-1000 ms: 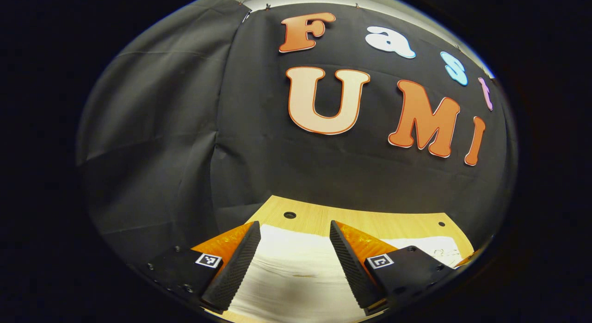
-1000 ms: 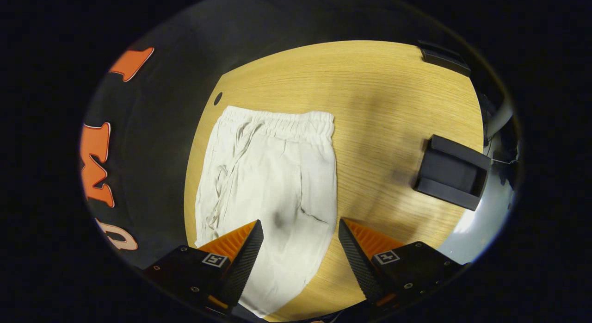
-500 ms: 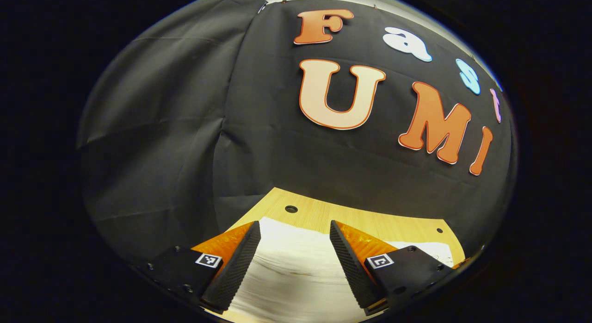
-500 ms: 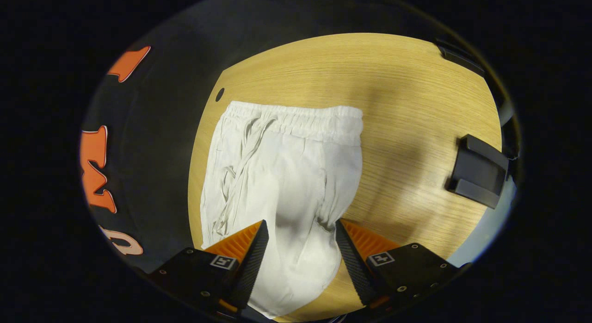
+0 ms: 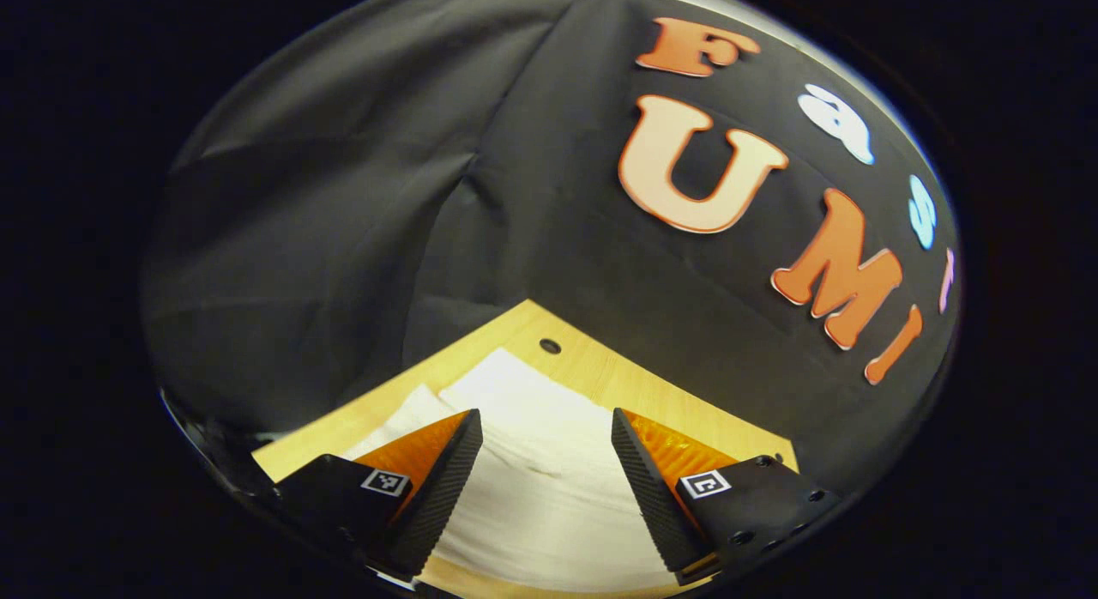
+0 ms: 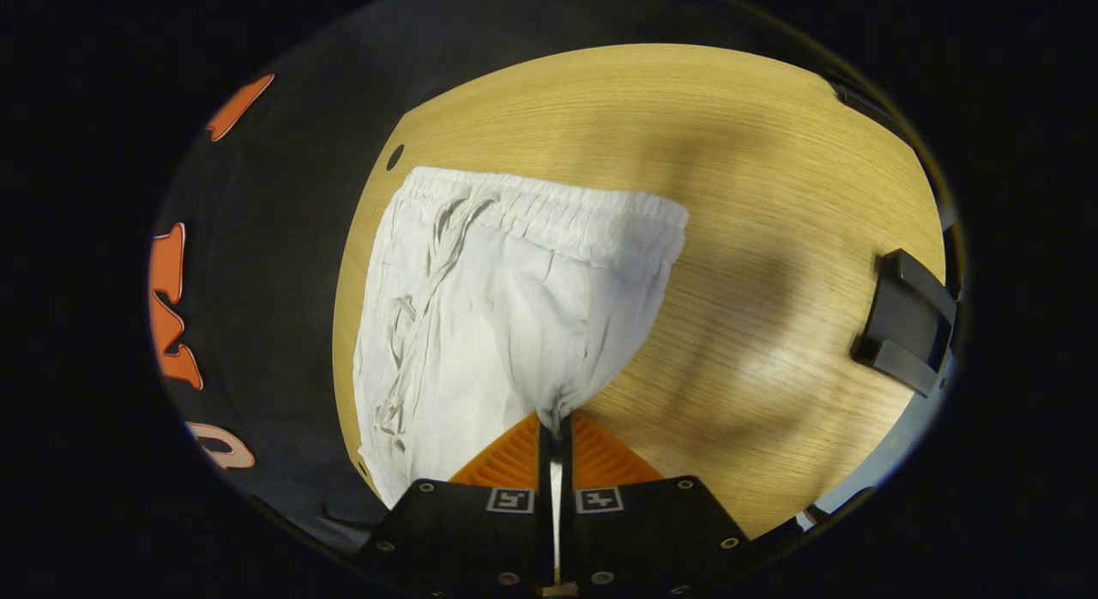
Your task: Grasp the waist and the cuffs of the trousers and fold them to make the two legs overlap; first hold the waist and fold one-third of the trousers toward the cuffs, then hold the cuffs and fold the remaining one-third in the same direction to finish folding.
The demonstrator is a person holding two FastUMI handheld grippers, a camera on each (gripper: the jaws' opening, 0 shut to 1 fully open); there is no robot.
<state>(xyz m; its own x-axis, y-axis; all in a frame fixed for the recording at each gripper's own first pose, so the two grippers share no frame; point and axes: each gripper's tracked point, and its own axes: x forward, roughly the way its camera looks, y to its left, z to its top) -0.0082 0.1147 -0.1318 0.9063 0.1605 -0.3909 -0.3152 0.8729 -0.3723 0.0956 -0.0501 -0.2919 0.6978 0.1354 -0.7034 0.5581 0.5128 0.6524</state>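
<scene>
Now right gripper [image 6: 555, 436] pinching trousers [image 6: 480, 324] | left gripper [image 5: 542, 462] agape over cloth

A light wooden table [image 6: 755, 196] with fine grain stands against the booth's creased black cloth wall [image 5: 326, 204]. A small round hole [image 6: 395, 157] pierces its corner at 10 o'clock, and a black block [image 6: 905, 320] sits at its 3 o'clock edge.

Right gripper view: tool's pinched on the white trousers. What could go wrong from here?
1. The right tool is shut on a small bunch of the trousers by the side edge; it may hold one layer only, so lifting could drag or slip.
2. The left tool hangs open over the cloth, gripping nothing; a one-sided pull may skew the fold.
3. The drawstring lies loose and could trail out.
</scene>
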